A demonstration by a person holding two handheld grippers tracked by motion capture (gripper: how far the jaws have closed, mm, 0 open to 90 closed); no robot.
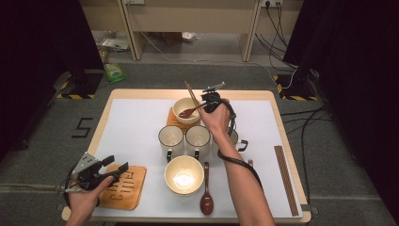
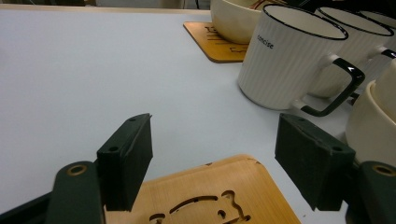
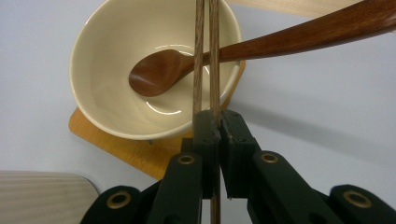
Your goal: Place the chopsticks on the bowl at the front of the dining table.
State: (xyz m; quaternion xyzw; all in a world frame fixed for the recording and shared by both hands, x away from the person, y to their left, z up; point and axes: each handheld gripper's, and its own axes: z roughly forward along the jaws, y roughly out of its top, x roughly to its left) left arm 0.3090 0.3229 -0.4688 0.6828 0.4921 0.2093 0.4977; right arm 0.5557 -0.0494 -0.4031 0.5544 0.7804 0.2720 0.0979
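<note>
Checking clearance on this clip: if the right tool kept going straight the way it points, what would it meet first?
Probably the far bowl. The right tool, shut on the chopsticks, aims over it, and the chopsticks cross above the spoon lying inside. Depth is unclear, so the spoon might be touched first.

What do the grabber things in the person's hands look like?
Each gripper is black with two chunky jaws and brass-coloured rivets at the joints. The left gripper carries a grey three-cornered plate on top. A black cable trails from the right gripper along the bare forearm. No sleeves are visible.

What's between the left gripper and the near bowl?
Bare white mat. In the high view, the left gripper hovers over a wooden coaster; nothing lies between it and the near bowl.
</note>
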